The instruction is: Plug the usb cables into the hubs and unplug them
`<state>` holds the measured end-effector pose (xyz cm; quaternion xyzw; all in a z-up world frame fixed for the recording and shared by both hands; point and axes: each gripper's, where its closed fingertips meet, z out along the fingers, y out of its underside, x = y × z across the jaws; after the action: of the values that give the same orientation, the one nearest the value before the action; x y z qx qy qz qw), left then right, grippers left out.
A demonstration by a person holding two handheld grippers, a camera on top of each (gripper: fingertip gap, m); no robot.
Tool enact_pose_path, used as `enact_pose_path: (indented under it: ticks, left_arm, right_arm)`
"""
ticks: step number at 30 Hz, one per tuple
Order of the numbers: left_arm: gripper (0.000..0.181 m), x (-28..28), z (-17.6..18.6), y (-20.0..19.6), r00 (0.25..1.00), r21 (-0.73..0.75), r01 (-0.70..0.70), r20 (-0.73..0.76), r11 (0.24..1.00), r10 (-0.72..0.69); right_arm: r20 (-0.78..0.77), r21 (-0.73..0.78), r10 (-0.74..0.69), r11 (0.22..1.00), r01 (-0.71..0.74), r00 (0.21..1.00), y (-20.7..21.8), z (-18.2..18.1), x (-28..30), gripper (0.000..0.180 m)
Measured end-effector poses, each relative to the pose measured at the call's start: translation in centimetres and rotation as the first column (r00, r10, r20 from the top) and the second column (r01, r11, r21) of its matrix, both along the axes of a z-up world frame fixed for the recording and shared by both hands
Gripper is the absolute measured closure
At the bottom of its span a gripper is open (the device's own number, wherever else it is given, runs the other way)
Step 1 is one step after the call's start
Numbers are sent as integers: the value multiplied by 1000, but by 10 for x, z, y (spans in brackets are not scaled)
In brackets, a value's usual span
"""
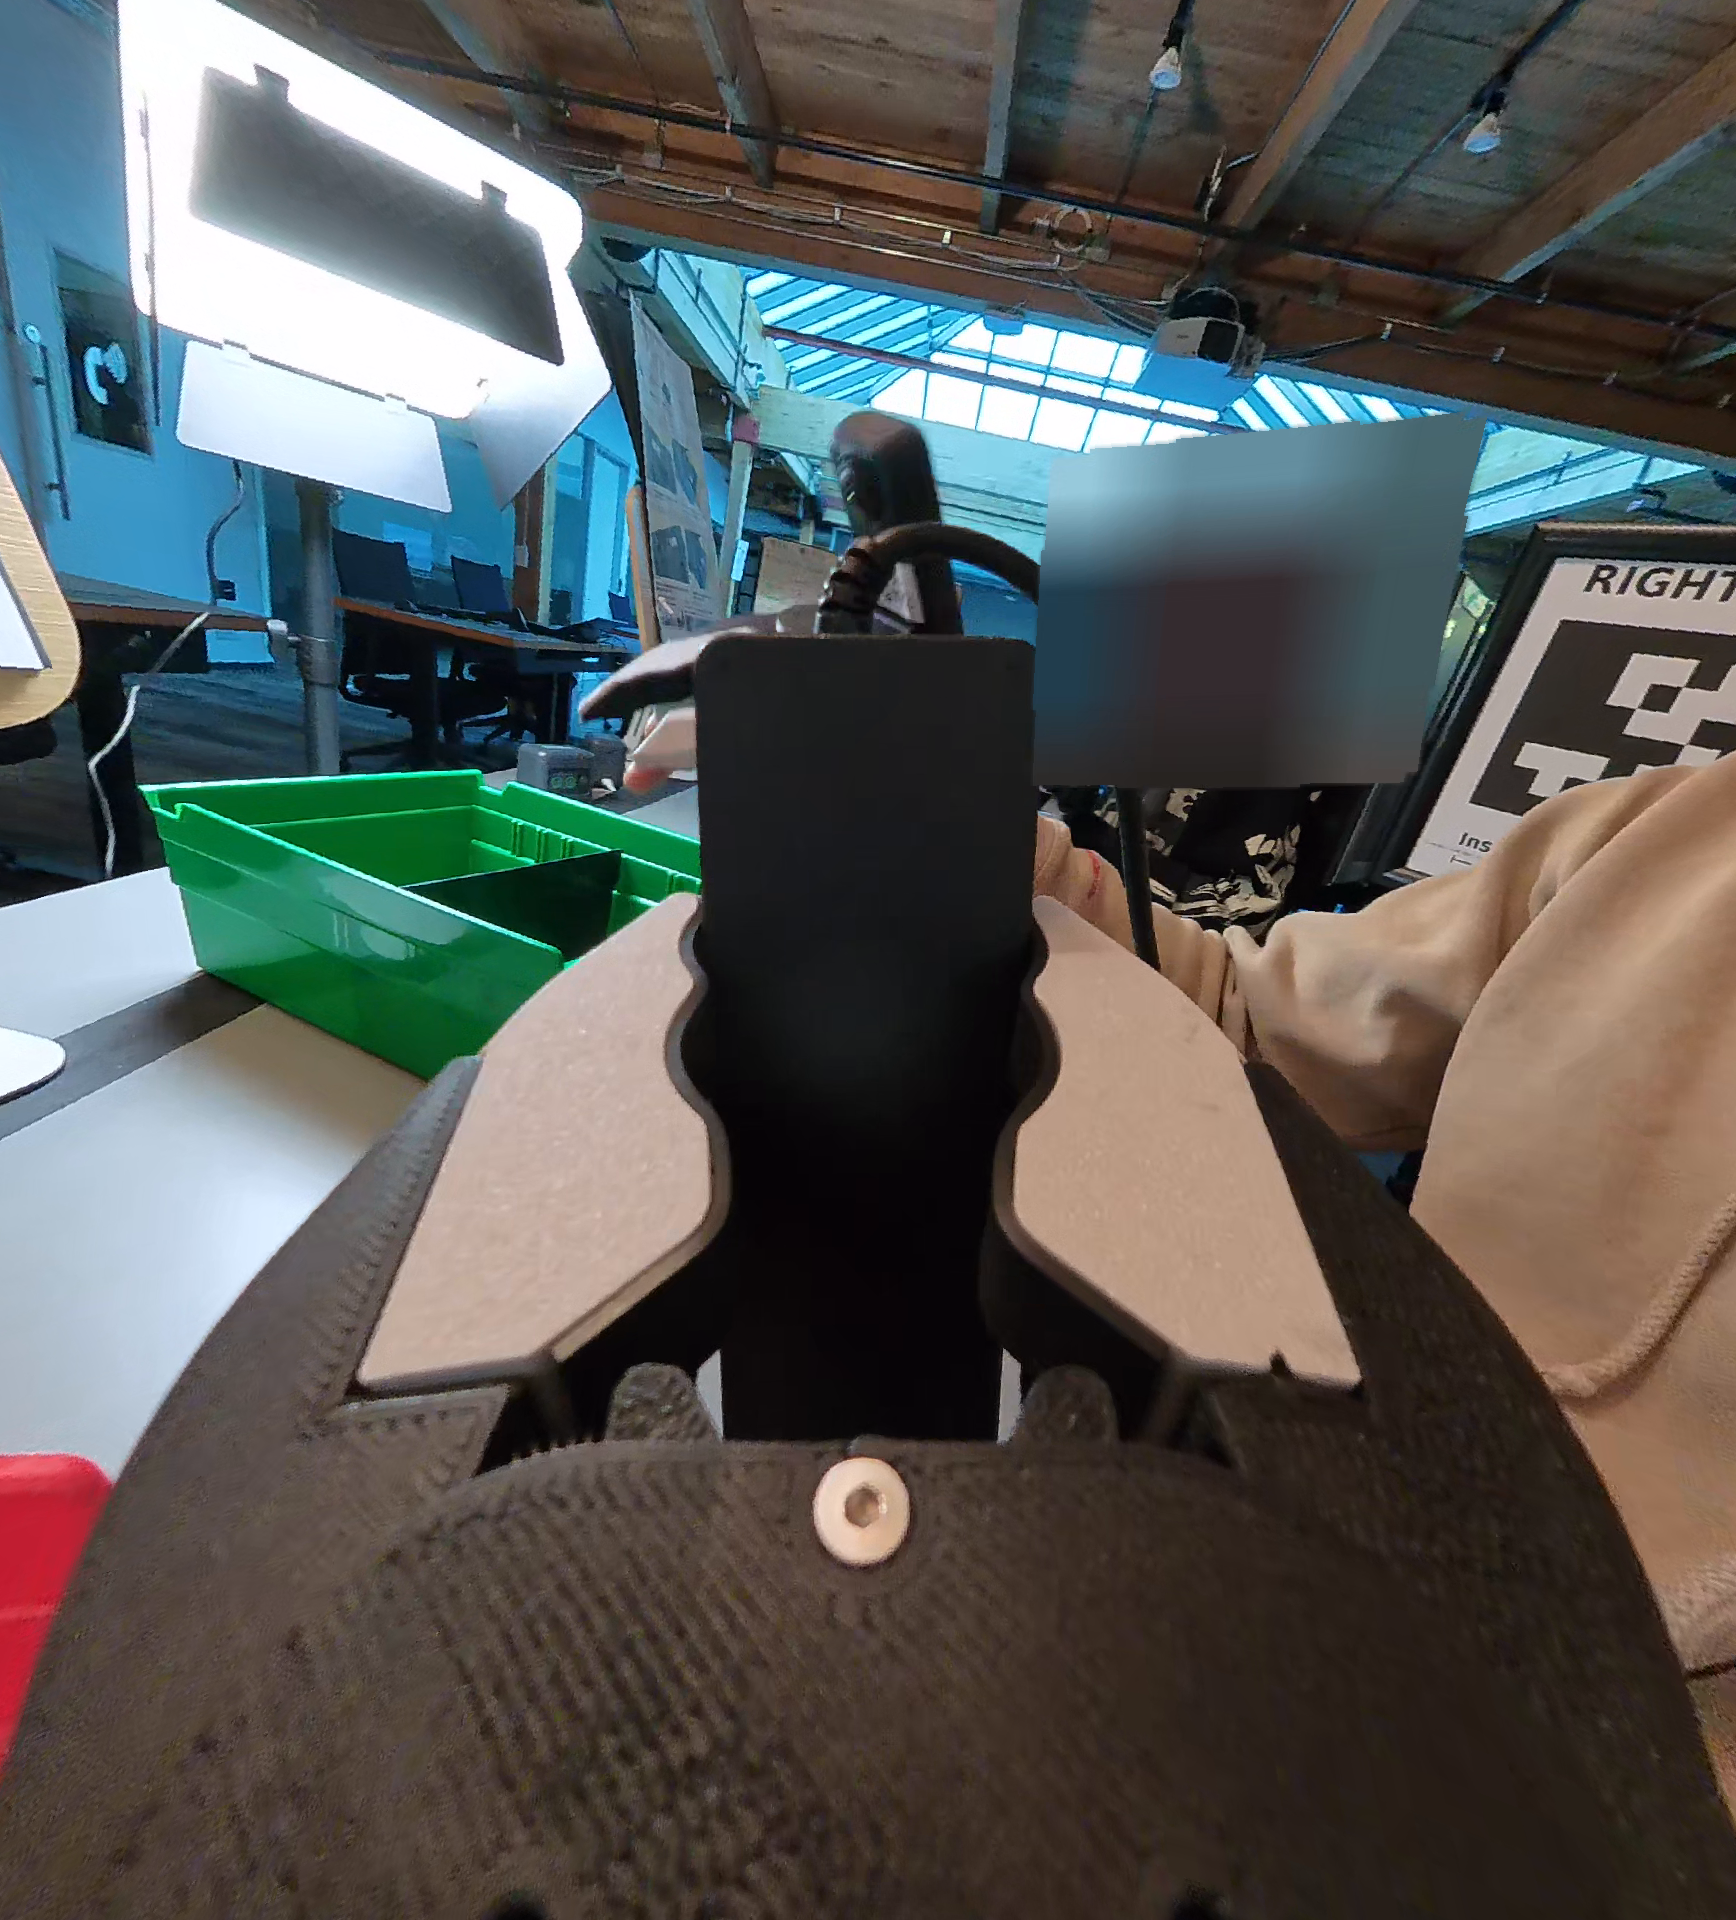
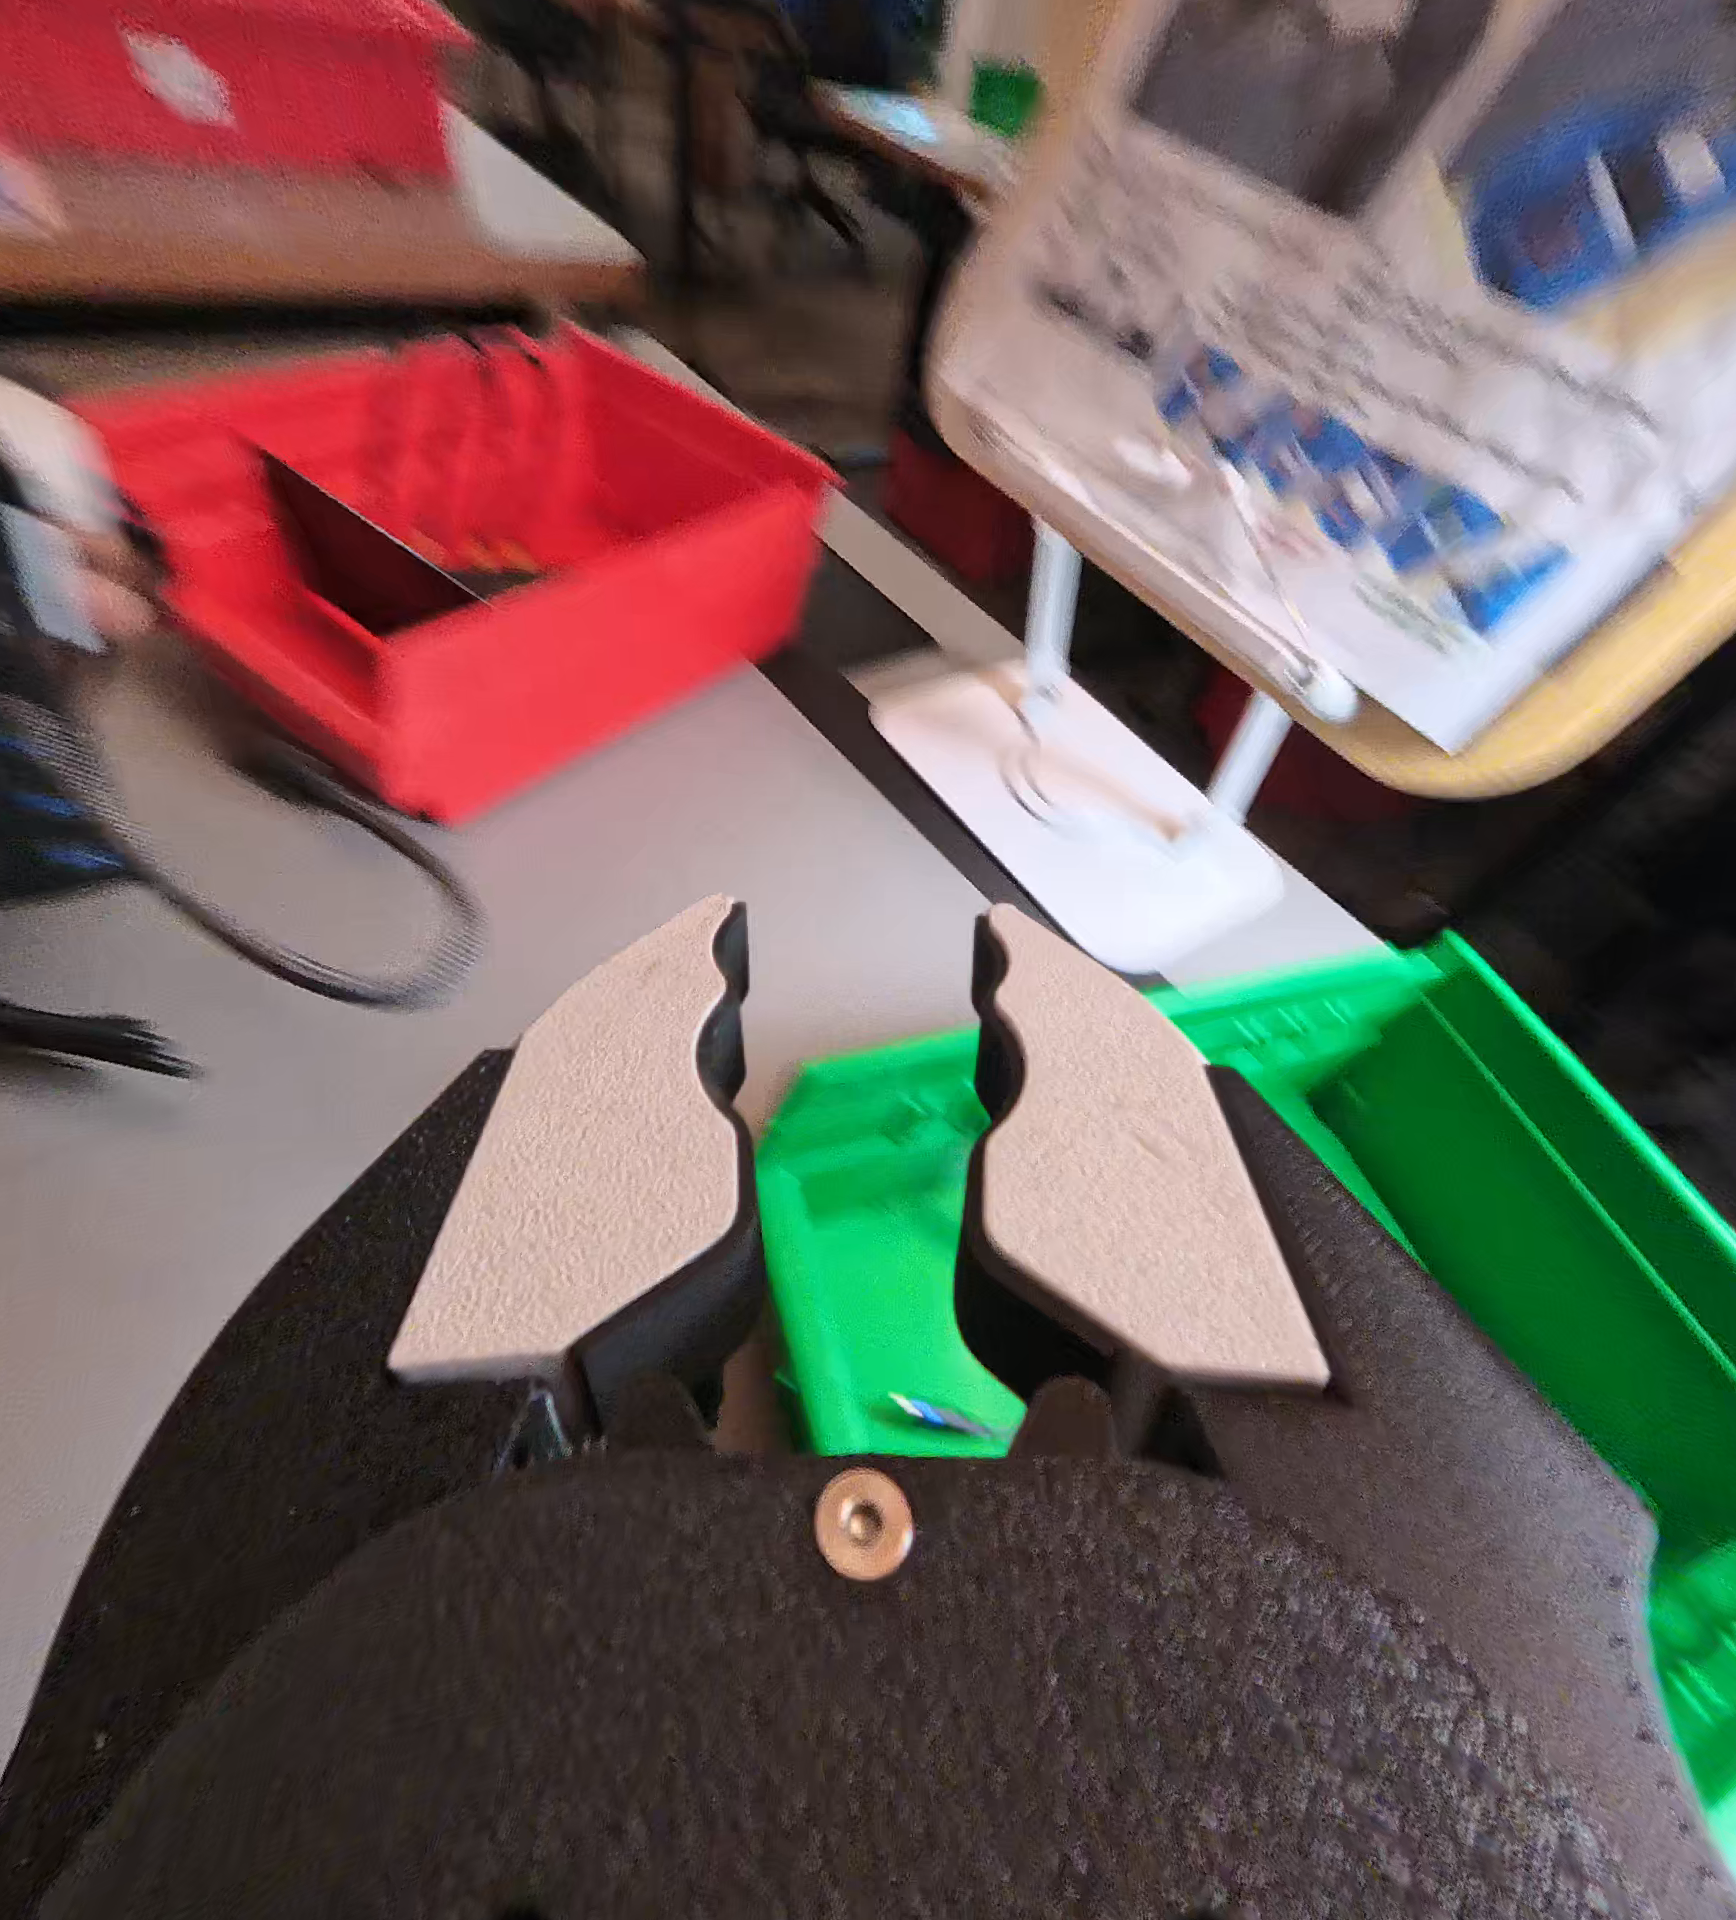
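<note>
Risk: the flat black rectangular plastic hub [image 1: 864,935] sits upright in the left gripper [image 1: 864,925], its black cable [image 1: 947,551] looping off the top; a tug on it could twist the hub loose. Jaws clamped on both long edges, hub centred and deep. Right gripper [image 2: 859,935] spread, empty, above the green plastic bin [image 2: 1466,1195]. Black cables [image 2: 355,935] lie far left on the grey table, probably USB; blurred.

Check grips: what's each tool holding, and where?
Left tool clamps the black hub across its flat sides, cable end sticking out. Right tool holds nothing.
</note>
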<state>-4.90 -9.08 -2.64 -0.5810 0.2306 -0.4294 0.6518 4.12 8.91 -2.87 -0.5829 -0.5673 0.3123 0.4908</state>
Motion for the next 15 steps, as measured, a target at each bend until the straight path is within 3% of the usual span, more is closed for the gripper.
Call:
enact_pose_path:
  ticks: [3, 7, 10, 15]
  left_arm:
    - [127, 5, 0, -4, 999, 10, 35, 6, 999, -35]
    - [127, 14, 1, -8, 998, 30, 59, -6, 998, -58]
    - [127, 20, 0, -10, 997, 44, 68, -22, 997, -67]
    - [127, 30, -4, -14, 995, 63, 82, -64, 995, -78]
  right_arm:
    - [-70, -28, 241, 969, -244, 968, -71, 22, -21, 137]
    - [-34, -71, 463, 883, -464, 886, -154, 9, -47, 135]
    - [54, -102, 502, 863, -496, 863, -185, -20, -66, 135]
    - [81, -163, 495, 863, -479, 865, -196, -40, -78, 143]
